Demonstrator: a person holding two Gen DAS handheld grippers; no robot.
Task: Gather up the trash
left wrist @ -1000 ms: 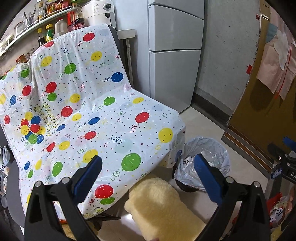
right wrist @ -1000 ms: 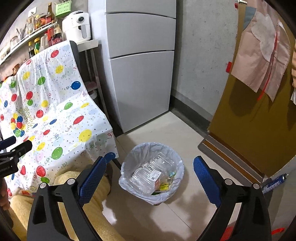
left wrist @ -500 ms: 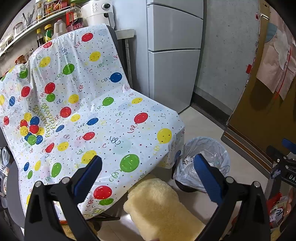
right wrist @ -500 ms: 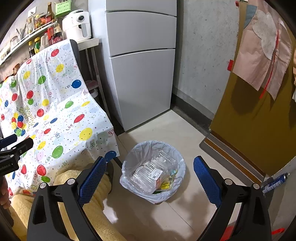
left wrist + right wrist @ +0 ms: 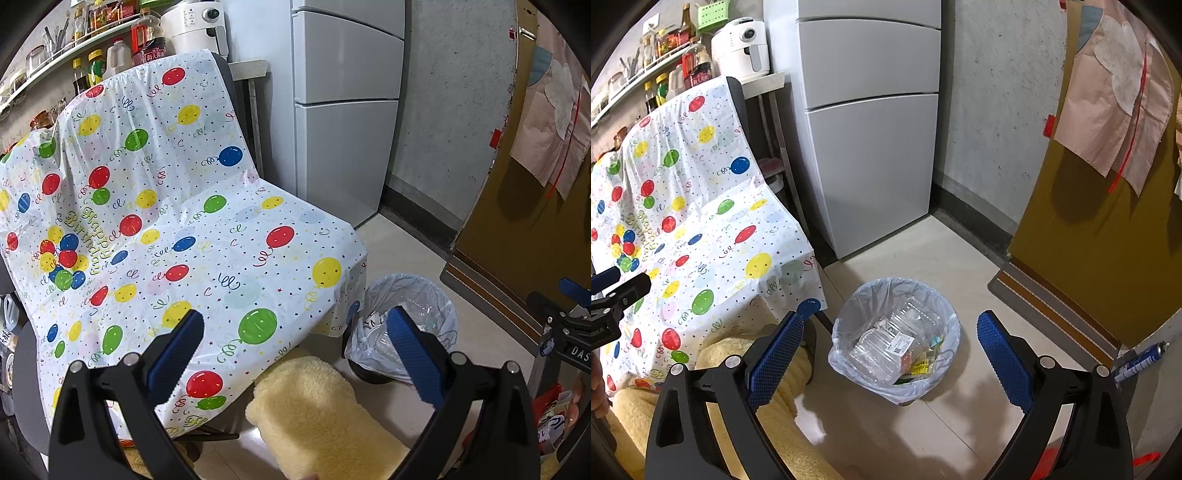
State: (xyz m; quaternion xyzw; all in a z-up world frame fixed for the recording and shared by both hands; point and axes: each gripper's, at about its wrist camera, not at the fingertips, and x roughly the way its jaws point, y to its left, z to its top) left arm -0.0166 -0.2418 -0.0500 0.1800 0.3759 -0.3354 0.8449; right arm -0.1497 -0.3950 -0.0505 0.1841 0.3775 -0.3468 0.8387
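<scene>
A small bin lined with a pale plastic bag (image 5: 951,325) stands on the floor by the covered table. It holds clear plastic food containers (image 5: 892,341) and small wrappers. In the left wrist view the bin (image 5: 439,306) sits at lower right. My right gripper (image 5: 890,347) is open and empty, held above and in front of the bin. My left gripper (image 5: 295,343) is open and empty over the near edge of the balloon-print cloth (image 5: 207,236). No loose trash shows on the cloth.
A grey fridge (image 5: 868,129) stands behind the bin. A brown door (image 5: 1108,236) with a mat is at right. A yellow fleece (image 5: 314,417) lies below the table edge. A shelf of bottles (image 5: 92,55) runs at top left. A spray can (image 5: 1141,362) lies at right.
Both grippers have drifted very slightly; the views are almost the same. Both stay open and empty.
</scene>
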